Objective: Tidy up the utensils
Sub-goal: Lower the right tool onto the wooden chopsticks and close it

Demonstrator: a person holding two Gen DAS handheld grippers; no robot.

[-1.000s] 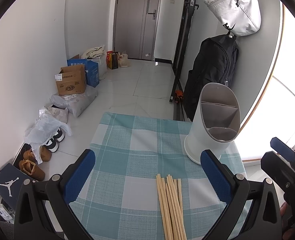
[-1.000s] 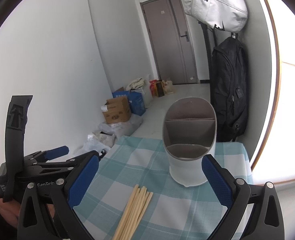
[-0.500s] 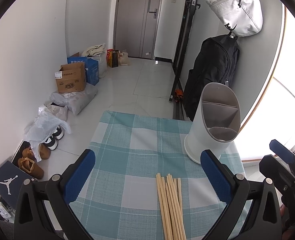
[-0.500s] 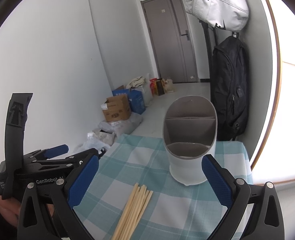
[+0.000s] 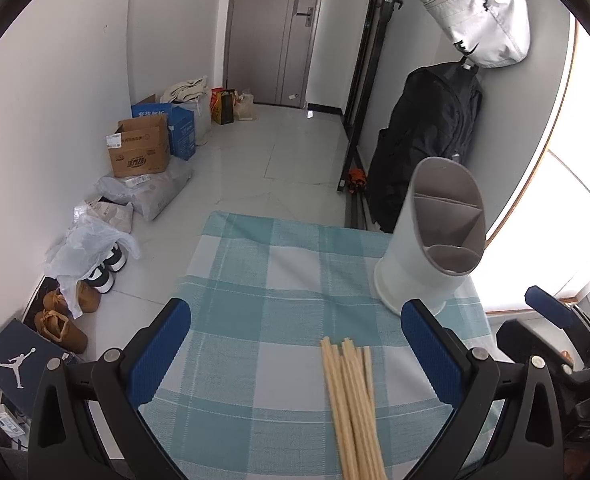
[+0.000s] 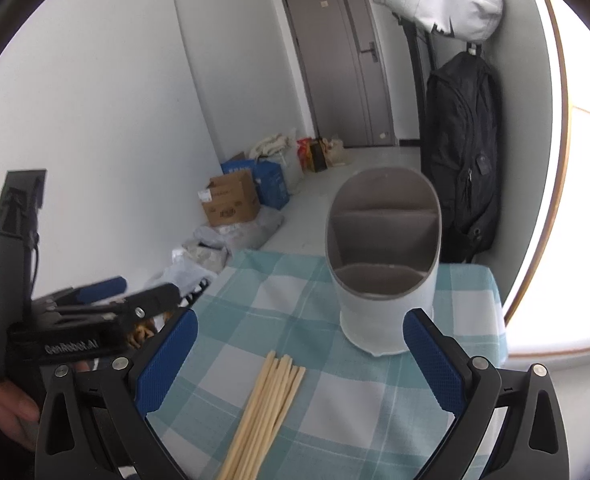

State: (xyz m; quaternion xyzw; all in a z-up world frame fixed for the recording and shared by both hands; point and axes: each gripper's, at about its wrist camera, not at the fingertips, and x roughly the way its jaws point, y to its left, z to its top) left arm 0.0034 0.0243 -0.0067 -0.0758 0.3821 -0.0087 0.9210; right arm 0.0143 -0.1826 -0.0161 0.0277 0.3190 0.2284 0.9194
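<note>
Your bundle of chopsticks (image 5: 353, 404) lies flat on the counter (image 5: 263, 280), on its teal-and-white checked cloth. The sticks are roughly parallel, and their long axis runs from the near edge toward the far side. Their far tips point roughly at the utensil holder (image 5: 435, 240), fanning slightly and stopping short of it. In the right wrist view the same chopsticks (image 6: 267, 408) slant up to the right, ends just short of the holder's (image 6: 383, 272) base.

The holder stands upright near the counter's far right corner, with its slanted opening facing you and its grey compartments empty.

Your left tool (image 5: 295, 352) is spread wide, its blue pads on either side of the chopstick ends, above them and gripping nothing. Your right tool (image 6: 295, 360) is equally wide, framing the chopstick tips and the holder's base, touching neither. Seen from the right, your left hand (image 6: 3, 412) grips the left tool's handle beside the counter's left edge.
</note>
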